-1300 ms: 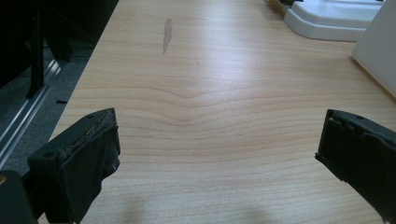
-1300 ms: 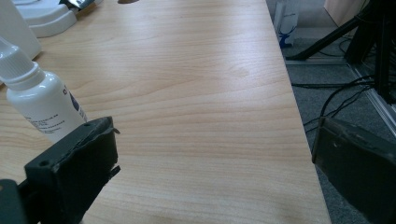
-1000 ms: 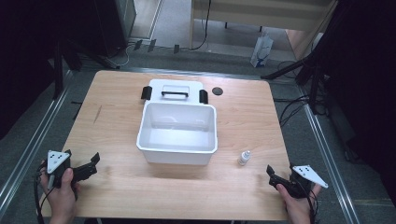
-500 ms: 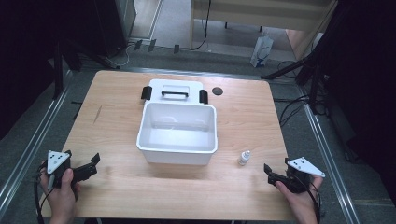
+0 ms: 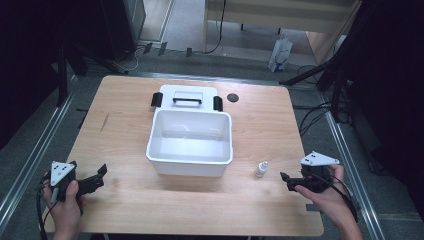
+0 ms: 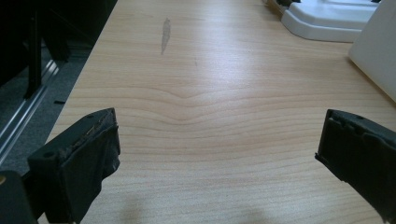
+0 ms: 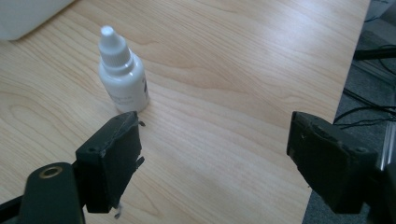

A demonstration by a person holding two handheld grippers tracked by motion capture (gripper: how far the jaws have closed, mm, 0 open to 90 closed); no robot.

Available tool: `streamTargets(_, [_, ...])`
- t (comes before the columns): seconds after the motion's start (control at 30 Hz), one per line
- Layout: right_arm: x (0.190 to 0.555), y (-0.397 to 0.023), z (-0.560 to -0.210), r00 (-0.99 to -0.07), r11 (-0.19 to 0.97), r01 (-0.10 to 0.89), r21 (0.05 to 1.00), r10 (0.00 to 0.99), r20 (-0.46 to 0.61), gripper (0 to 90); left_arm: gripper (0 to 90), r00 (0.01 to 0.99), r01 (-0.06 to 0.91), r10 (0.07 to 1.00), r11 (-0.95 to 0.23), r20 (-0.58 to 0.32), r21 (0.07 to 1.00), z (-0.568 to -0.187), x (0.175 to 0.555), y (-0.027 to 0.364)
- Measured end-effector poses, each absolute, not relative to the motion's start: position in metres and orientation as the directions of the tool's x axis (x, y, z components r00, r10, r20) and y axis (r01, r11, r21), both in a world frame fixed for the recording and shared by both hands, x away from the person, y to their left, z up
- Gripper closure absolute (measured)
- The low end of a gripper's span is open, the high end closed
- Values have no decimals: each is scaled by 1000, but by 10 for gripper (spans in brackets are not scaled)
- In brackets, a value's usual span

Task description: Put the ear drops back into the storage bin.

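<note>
Right tongs (image 5: 286,182) stand open with nothing between the jaws, though the jaws have just been closing a little; they sit just right of the dropper bottle (image 5: 261,169), aimed at it and clear of it. In the right gripper view the bottle (image 7: 122,72) stands upright just beyond the left jaw, not touching it. Left tongs (image 5: 97,176) are open wide and empty, well to the left of the bottle, over bare desk (image 5: 125,125).

Bottle position: on the desk, upright, just off the near right corner of the white tub (image 5: 191,142), apart from its wall.

Handling judgement: small white plastic bottle with a pointed cap; likely very light, stiff in the cap, somewhat squeezable in the body. Smooth rounded sides could slip or twist between the pads. It looks easy to knock over with a jaw tip. Best hold appears to be across the body below the shoulder, jaws either side, not on the tapering cap.

Count:
- bottle: one
- tub: one, open and empty as far as visible
- lid with black handle and two black clips (image 5: 187,96): one, lying behind the tub, well beyond the bottle
- dark round spot on the desk (image 5: 232,97): one, beyond the bottle, beside the lid
</note>
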State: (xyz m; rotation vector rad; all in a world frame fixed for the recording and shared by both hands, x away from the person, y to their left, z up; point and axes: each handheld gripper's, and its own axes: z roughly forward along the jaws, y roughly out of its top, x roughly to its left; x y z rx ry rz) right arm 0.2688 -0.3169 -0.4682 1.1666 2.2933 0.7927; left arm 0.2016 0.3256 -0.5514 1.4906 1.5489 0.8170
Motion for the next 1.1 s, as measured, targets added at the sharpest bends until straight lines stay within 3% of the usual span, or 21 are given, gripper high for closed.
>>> streamTargets(0.83, [314,-260,-434,-774,764,529,369,613,-160,281,0,36,464,991,98,-129,881,-552,202,327])
streamTargets(1.1, [323,-242,-424,-831,837,491,241,533,-157,372,0,36,464,991,96,-127,880,-552,202,327])
